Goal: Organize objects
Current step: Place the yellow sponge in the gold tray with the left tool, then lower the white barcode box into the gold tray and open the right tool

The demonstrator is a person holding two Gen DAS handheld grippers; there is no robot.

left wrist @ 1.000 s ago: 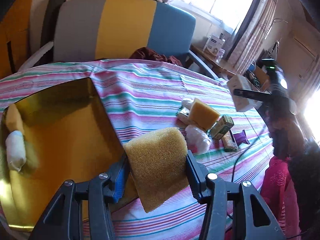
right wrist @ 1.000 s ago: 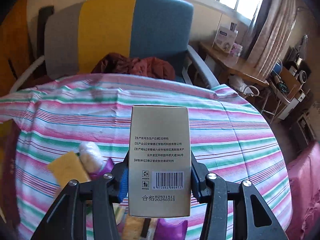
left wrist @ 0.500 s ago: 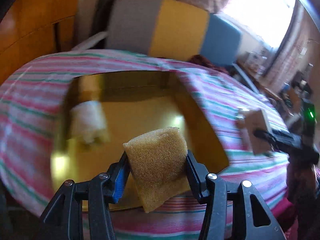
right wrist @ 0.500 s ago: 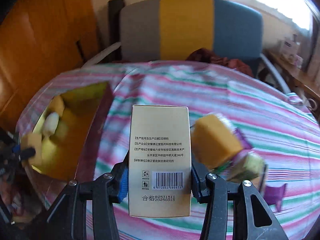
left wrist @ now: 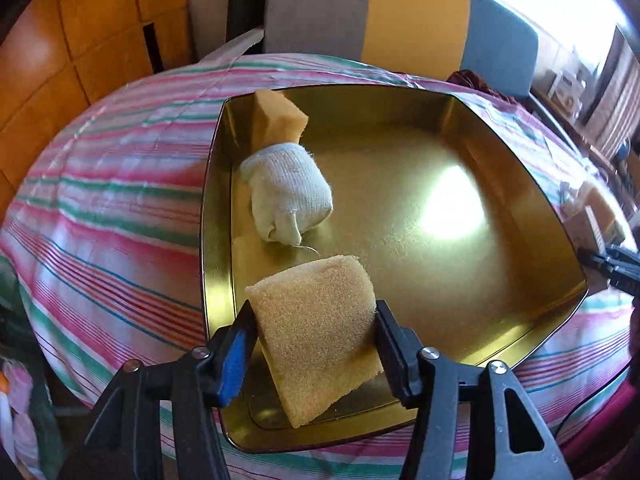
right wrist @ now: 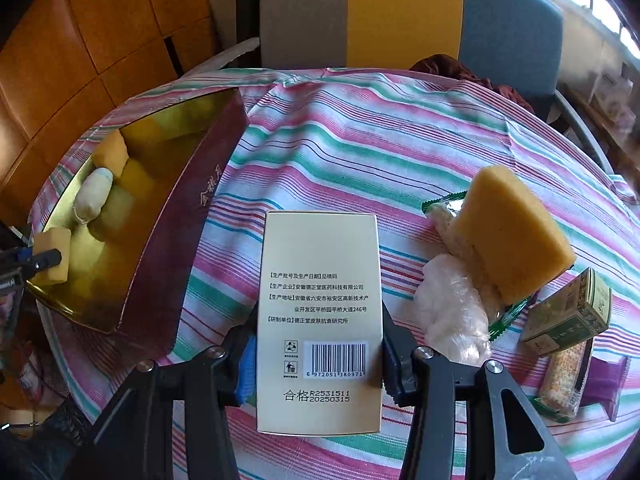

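Note:
My left gripper (left wrist: 312, 320) hovers over the near left part of the gold tin (left wrist: 520, 184). A coarse tan sponge (left wrist: 316, 340) sits between its fingers; the jaws are opening and the pads still touch the sponge's sides. Inside the tin lie a white gauze roll (left wrist: 288, 196) and another tan sponge (left wrist: 276, 120) against the left wall. My right gripper (right wrist: 318, 336) is shut on a beige printed box (right wrist: 320, 300), held upright above the striped cloth just right of the tin's maroon wall (right wrist: 188, 208).
On the striped tablecloth (right wrist: 360, 140) to the right lie a yellow sponge (right wrist: 512, 240), a white wrapped bundle (right wrist: 452, 312), a green carton (right wrist: 572, 316), a snack packet (right wrist: 564, 376) and a purple item (right wrist: 608, 376). A grey, yellow and blue chair (right wrist: 400, 12) stands behind the table.
Both grippers swung left toward the tin. The left one now hangs over the tin's floor, and its sponge looks wider between the fingers. The right keeps its box.

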